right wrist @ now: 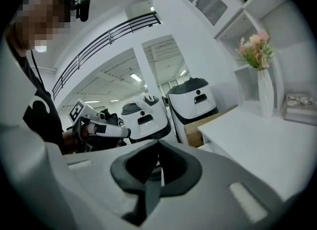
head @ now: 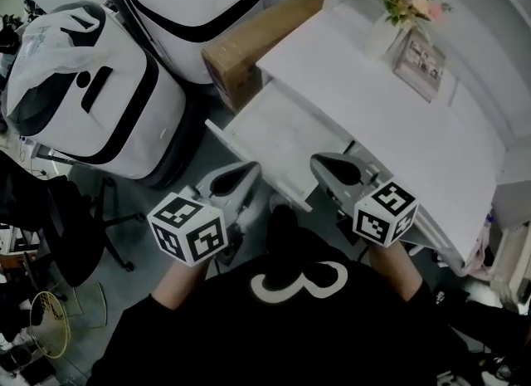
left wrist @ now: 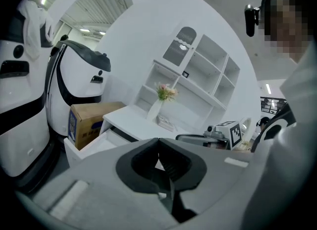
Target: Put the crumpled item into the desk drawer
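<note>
The white desk's drawer [head: 274,137] stands pulled out, and its pale inside shows nothing I can make out. No crumpled item appears in any view. My left gripper [head: 241,173] is held close to my body, just short of the drawer's front edge, with its jaws shut and nothing between them [left wrist: 158,140]. My right gripper [head: 322,161] hangs beside it over the drawer's near right corner, also shut and empty [right wrist: 158,143]. Both point roughly level toward the desk [head: 373,114]. The drawer [left wrist: 89,146] also shows at lower left in the left gripper view.
A cardboard box [head: 259,42] stands left of the desk. Two large white-and-black machines [head: 91,98] [head: 192,7] fill the floor beyond it. A vase of flowers [head: 388,23] and a framed picture [head: 420,65] sit on the desk. A black chair [head: 68,231] is at the left.
</note>
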Available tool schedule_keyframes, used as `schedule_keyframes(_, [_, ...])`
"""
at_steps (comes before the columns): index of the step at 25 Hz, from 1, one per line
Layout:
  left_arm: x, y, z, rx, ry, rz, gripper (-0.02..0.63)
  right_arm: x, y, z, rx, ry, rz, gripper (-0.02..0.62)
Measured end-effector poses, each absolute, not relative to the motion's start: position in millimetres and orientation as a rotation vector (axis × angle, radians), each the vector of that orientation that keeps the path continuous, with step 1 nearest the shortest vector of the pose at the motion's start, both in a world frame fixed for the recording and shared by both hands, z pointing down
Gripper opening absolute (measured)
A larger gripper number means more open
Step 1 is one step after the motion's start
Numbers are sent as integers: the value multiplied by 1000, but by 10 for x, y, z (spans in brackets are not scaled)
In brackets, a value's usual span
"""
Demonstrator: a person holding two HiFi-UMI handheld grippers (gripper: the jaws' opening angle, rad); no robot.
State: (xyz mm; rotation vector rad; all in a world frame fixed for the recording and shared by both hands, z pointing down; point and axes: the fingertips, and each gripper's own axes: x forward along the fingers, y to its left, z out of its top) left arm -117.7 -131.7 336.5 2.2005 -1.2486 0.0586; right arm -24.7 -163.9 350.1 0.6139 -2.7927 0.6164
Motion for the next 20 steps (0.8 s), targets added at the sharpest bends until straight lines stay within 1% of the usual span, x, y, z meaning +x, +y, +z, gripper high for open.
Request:
schedule_keyframes(6, [-1097, -1192, 3168, 2253, -1235, 23, 11, -149, -1510, 3316, 654, -2843, 624, 3])
schedule_keyframes(13, [-1054, -1133, 2971, 2318, -1247, 24, 11, -149, -1426, 3022, 682, -2920, 501, 2])
schedule_keyframes(20, [-1157, -1199, 2792, 2342, -1294, -3, 11, -222, -1392, 2952, 662, -2928, 496, 3])
